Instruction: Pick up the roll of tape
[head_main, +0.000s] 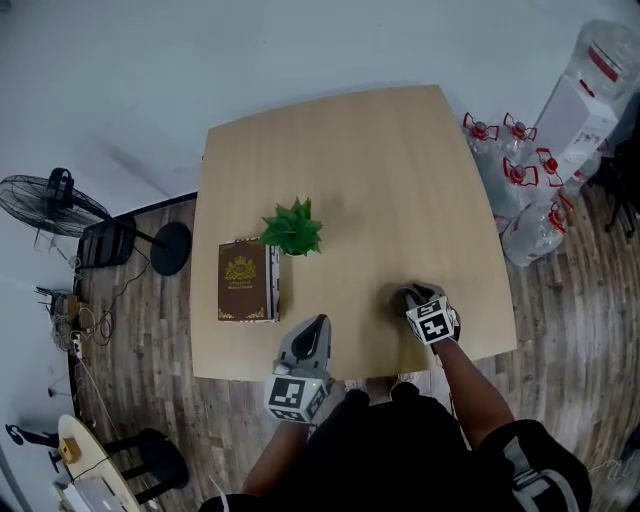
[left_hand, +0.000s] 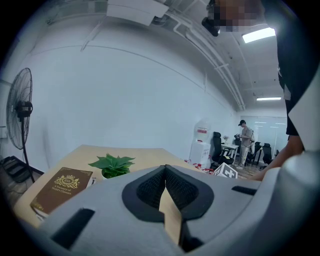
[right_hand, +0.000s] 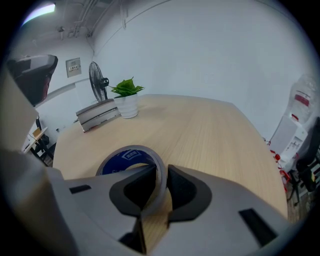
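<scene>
The roll of tape, grey with a blue inner label, lies flat on the light wooden table near its front right edge. My right gripper points steeply down at it and is shut on the roll's near wall, one pad inside the ring and one outside. In the head view the right gripper covers most of the roll. My left gripper hovers at the table's front edge, left of the right one, holding nothing. In its own view the left gripper has its pads meeting at the tips.
A brown book and a small potted plant sit at the table's left middle. Water bottles and a dispenser stand right of the table, a floor fan to the left. A person stands far back.
</scene>
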